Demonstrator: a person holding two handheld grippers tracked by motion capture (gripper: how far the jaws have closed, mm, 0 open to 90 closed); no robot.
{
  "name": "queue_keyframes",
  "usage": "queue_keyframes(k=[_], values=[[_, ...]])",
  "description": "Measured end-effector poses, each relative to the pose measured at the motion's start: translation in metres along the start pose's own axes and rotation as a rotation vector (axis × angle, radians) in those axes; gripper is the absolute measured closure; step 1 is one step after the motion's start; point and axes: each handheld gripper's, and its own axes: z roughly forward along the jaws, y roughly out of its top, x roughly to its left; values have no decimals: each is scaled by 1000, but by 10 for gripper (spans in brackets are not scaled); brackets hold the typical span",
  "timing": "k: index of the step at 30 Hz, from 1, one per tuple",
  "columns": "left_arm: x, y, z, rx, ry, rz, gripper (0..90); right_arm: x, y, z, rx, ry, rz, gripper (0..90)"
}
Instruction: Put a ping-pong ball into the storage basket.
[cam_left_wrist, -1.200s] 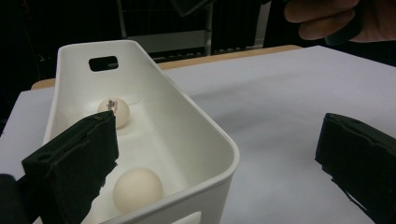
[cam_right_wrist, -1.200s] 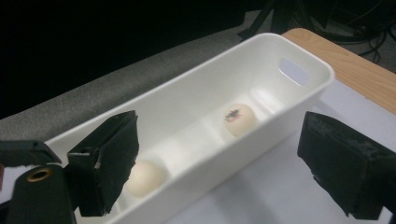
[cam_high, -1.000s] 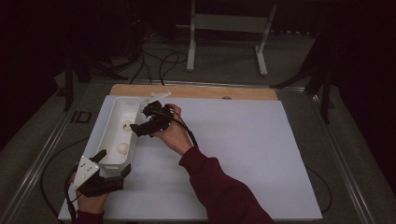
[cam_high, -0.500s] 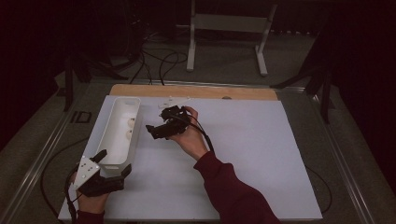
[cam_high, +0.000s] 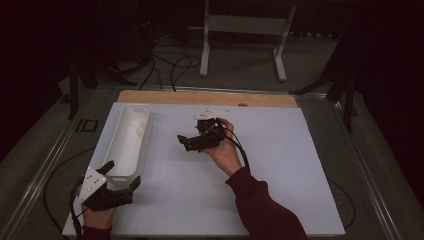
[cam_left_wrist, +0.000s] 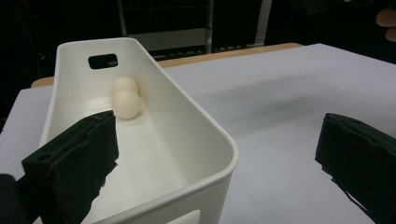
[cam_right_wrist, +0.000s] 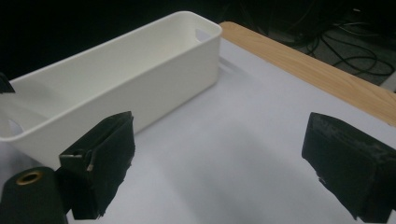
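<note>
- Right gripper view: the right gripper (cam_right_wrist: 219, 168) has its two black jaws spread wide with nothing between them, only the bare white table sheet (cam_right_wrist: 243, 154) below
- Beyond those jaws the long side wall of the white bin (cam_right_wrist: 121, 88) stands well apart from the right gripper; a second ago, in the high view, this gripper hovered at the bin's rim, half a second ago it was just clear of it, and now the right gripper (cam_high: 192, 141) sits out over the open sheet, further toward the table's middle
- Left gripper view: the left gripper (cam_left_wrist: 219, 163) is also spread wide, one jaw inside the near end of the bin (cam_left_wrist: 205, 135) and the other outside it, so the near corner wall lies between them; whether either jaw touches the wall I cannot tell
- Two pale round balls (cam_left_wrist: 126, 98) lie touching each other at the far end of the bin, below its handle slot (cam_left_wrist: 102, 60)
- High view: the left gripper (cam_high: 117, 180) straddles the bin's near end just as it did in both earlier frames, and the bin (cam_high: 125, 145) has not shifted along the left side of the table sheet (cam_high: 280, 165)
- A wooden table edge (cam_high: 210, 97) runs along the far side of the sheet
</note>
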Motion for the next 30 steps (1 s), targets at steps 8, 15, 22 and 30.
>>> queue_keyframes(k=[8, 15, 22, 30], values=[[0, 0, 0, 3, -2, -1, 1, -13, -19, -19, -6, -32, 10, 92], [0, 0, 0, 3, -1, -6, 1, -25, -39, -42, -15, -67, 22, 92], [1, 1, 0, 1, -3, -15, 1, -38, -72, -69, -25, -126, 61, 92], [2, 3, 1, -8, -2, -27, 1, -41, -104, -104, -42, -197, 48, 92]])
